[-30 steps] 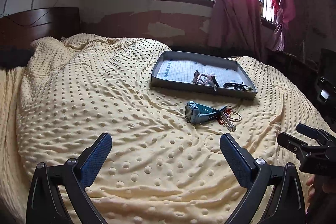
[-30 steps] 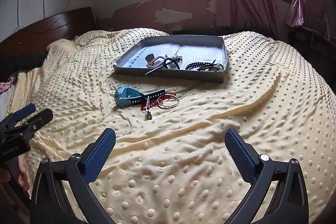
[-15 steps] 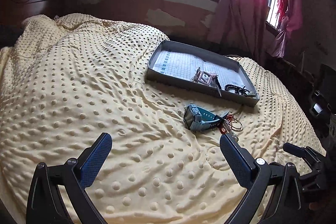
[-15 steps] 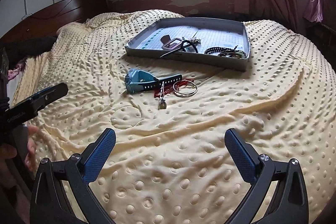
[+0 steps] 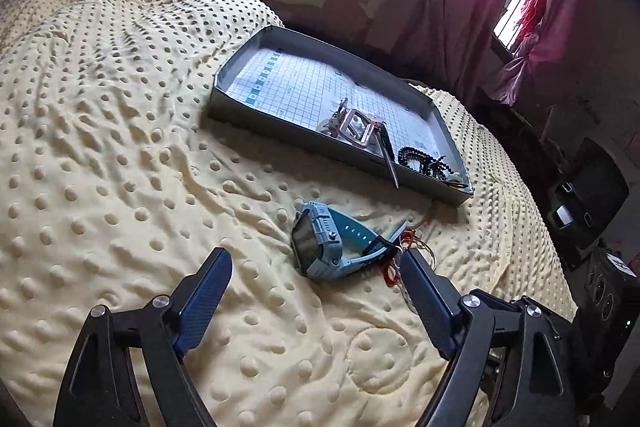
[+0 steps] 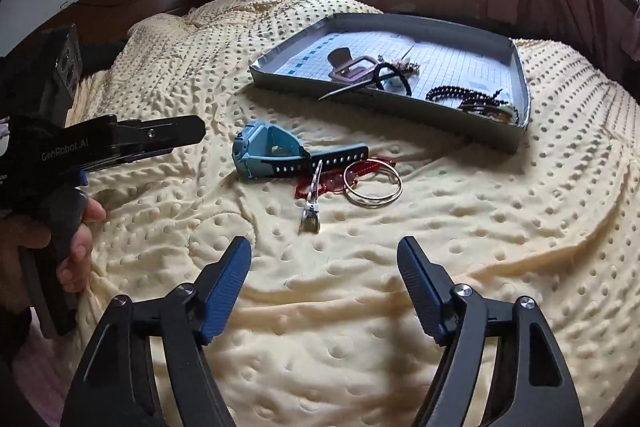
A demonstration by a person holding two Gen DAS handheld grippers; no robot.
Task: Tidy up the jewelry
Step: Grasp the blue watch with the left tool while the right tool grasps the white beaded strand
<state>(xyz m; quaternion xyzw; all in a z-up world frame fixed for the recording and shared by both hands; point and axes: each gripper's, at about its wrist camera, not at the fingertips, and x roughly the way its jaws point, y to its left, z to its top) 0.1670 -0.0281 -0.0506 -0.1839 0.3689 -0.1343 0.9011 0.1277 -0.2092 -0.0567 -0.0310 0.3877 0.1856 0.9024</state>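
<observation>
Both tools have moved closer to the jewelry. The left tool point(image 5: 316, 291) and right tool point(image 6: 324, 267) hang released over the dimpled yellow bedspread point(image 6: 480, 267). Beyond lie a blue plastic watch point(image 6: 272, 155), silver hair clip point(image 6: 312, 203) and gold bangles point(image 6: 374, 183), partly hidden in the left view. Farther, a grey tray point(image 6: 520, 131) holds tangled, indistinct pieces.

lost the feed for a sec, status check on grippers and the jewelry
Left gripper open, right gripper open, both empty. Blue watch, clip, bangles on blanket, outside tray. Nothing in the way.
</observation>
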